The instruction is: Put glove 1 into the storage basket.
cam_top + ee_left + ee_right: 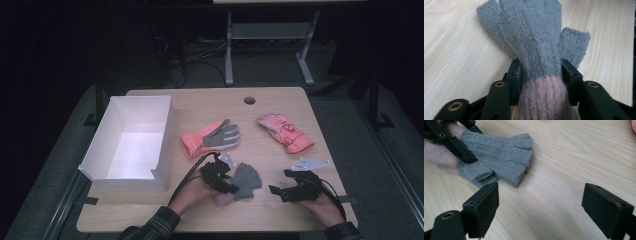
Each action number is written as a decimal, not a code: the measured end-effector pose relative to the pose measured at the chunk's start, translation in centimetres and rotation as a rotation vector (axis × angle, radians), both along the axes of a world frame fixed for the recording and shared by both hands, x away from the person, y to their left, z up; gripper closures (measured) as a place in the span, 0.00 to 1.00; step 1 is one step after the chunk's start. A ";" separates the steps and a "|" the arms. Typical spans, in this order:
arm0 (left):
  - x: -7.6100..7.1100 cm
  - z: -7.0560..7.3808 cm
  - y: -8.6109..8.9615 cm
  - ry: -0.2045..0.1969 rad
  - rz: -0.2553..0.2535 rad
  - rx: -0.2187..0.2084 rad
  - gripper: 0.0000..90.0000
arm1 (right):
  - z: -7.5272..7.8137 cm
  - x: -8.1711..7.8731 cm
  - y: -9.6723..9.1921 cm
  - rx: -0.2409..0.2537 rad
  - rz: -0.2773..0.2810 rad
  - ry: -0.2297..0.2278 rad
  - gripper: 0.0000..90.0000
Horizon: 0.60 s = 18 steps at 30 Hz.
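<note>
Step in hand, judged: securing grip on the knit glove [534, 45] (grey w/ pink cuff) lying near the front edge of the surface [280, 210], about mid-width, fingers pointing toward the far edge. Left gripper [223, 182] straddled it at the grey/pink boundary; left gripper view showed both jaws hard against the sides of the knit, fabric bunched between them, so it was pinched. No lift apparent; glove lay flat on the wood.

Right gripper [540, 207] sat idle toward the front right corner, jaws spread wide, nothing between them, aimed at the glove's fingertips but apart from it.

Next move, est.: lift and carry, prob. to the white box [112, 176] at the left edge. Calls for the pinch to hold, as soft knit may slip, plus clearance over the box wall.

Also present: pink/grey glove [210, 137] at centre, pink glove [285, 131] toward the right edge, both untouched.
</note>
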<state>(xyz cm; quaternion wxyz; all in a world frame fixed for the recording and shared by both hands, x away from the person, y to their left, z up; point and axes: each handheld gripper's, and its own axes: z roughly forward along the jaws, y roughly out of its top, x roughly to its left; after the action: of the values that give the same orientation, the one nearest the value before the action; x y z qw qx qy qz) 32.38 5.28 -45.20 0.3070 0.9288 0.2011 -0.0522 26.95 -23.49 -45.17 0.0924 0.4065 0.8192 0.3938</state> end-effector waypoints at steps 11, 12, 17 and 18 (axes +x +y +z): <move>0.2 1.4 0.9 0.017 0.008 -0.036 0.71 | -0.3 0.2 -0.2 -0.004 -0.020 -0.008 0.15; 0.2 1.6 1.0 0.017 0.011 -0.036 0.71 | -0.3 0.2 -0.3 -0.003 -0.021 -0.009 0.15; 0.1 2.5 1.3 0.018 0.031 -0.051 0.71 | -0.3 0.2 -0.2 -0.010 -0.018 -0.014 0.15; 0.1 2.8 1.4 0.015 0.037 -0.050 0.71 | -0.3 0.2 -0.1 -0.017 -0.014 -0.017 0.15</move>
<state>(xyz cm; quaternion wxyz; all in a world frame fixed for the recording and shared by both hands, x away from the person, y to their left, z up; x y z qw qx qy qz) 32.53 6.68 -42.36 0.3297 0.9164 0.2192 -0.0584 27.14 -23.61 -45.46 0.1057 0.4081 0.8187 0.3898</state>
